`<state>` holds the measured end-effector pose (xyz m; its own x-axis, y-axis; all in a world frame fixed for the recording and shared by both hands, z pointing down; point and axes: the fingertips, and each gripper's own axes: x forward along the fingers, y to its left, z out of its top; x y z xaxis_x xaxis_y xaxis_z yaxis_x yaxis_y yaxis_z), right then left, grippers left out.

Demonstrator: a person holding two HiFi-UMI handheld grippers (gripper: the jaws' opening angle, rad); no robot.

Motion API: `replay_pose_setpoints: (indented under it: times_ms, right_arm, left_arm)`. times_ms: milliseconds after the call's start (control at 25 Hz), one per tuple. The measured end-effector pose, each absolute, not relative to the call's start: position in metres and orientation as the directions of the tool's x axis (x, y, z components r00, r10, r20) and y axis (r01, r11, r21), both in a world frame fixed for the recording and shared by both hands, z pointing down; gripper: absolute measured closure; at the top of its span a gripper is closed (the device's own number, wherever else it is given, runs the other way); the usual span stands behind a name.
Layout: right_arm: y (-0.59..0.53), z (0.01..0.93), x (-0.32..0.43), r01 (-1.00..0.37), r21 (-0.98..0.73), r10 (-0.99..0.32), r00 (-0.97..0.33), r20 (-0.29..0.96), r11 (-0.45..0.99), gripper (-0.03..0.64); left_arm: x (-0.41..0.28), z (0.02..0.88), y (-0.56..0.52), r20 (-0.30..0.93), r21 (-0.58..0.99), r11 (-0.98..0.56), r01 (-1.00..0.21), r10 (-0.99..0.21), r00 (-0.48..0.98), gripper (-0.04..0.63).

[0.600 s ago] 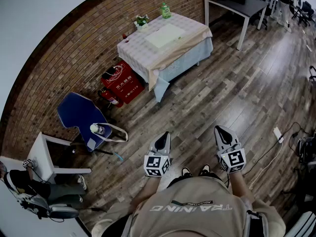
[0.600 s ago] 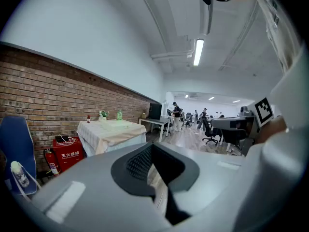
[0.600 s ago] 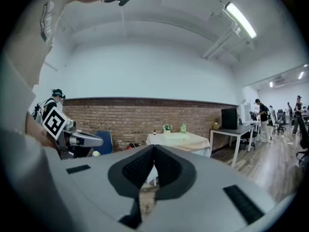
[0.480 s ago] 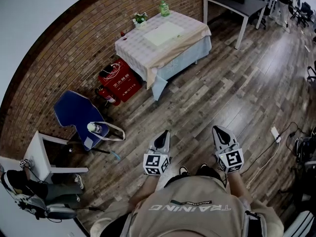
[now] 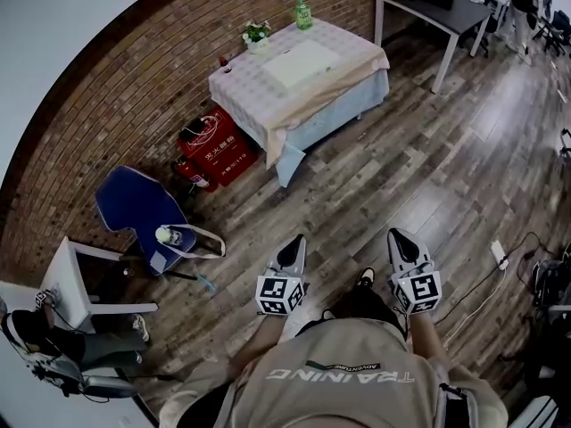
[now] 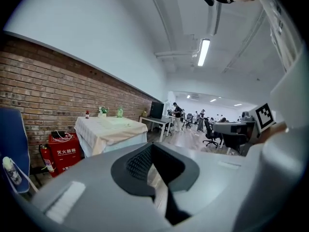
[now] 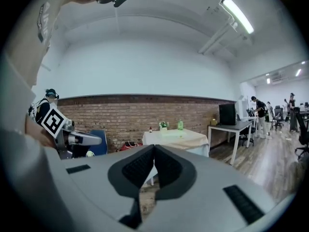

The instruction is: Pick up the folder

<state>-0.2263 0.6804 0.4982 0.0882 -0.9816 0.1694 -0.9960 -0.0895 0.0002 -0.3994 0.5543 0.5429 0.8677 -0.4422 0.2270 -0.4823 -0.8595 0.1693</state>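
Observation:
The folder point(image 5: 302, 63) is a pale flat sheet lying on a cloth-covered table point(image 5: 268, 105) by the brick wall, far ahead of me in the head view. In the left gripper view the folder point(image 6: 114, 122) is a faint pale patch on that table. My left gripper point(image 5: 292, 250) and right gripper point(image 5: 399, 239) are held out side by side over the wooden floor, well short of the table. Both are shut with nothing between the jaws, as the left gripper point(image 6: 152, 147) and right gripper point(image 7: 154, 149) show in their own views.
A green bottle point(image 5: 303, 13) and a small plant point(image 5: 257, 36) stand at the table's back edge. A red fire-equipment box point(image 5: 214, 145) sits left of the table, then a blue chair point(image 5: 143, 208) and a white stand point(image 5: 76, 279). A dark desk point(image 5: 437, 12) is at the back right, a power strip point(image 5: 497, 252) on the floor.
One foot has stepped forward between the grippers. Both grippers stay shut and keep their places in the view.

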Motion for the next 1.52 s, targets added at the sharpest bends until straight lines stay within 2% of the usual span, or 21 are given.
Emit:
replay_pose_setpoints:
  times_ms: [120, 280, 480, 760, 1080, 1400, 1520]
  right_arm:
    - [0.66, 0.513, -0.199, -0.998, -0.02, -0.979, 0.051, 0.198, -0.056, 0.606]
    - [0.625, 0.52, -0.152, -0.984, -0.178, -0.982, -0.042, 0.183, 0.009, 0.606]
    - [0.567, 0.526, -0.097, -0.993, -0.063, -0.969, -0.108, 0.222, 0.096, 0.606]
    - [0.485, 0.533, -0.069, -0.984, -0.023, -0.946, -0.174, 0.274, 0.174, 0.606]
    - [0.387, 0.523, -0.053, -0.992, -0.029, -0.944, -0.129, 0.303, 0.126, 0.606]
    - [0.287, 0.506, -0.028, -0.998, -0.051, -0.969, -0.049, 0.241, 0.038, 0.606]
    - [0.277, 0.514, -0.013, -0.998, -0.066, -0.964, -0.023, 0.266, 0.006, 0.606]
  left_arm:
    - [-0.368, 0.543, 0.533, 0.238, 0.165, -0.856, -0.489, -0.447, 0.862, 0.588]
    - [-0.32, 0.53, 0.501, 0.226, 0.154, -0.847, -0.509, -0.471, 0.852, 0.588]
    - [-0.268, 0.516, 0.454, 0.213, 0.088, -0.825, -0.558, -0.531, 0.82, 0.588]
    - [-0.237, 0.529, 0.392, 0.275, 0.139, -0.792, -0.594, -0.545, 0.792, 0.588]
    - [-0.202, 0.514, 0.27, 0.224, 0.082, -0.822, -0.564, -0.536, 0.814, 0.588]
    - [-0.164, 0.517, 0.172, 0.203, 0.139, -0.854, -0.501, -0.47, 0.859, 0.588]
    - [-0.144, 0.522, 0.157, 0.212, 0.16, -0.861, -0.483, -0.448, 0.869, 0.588]
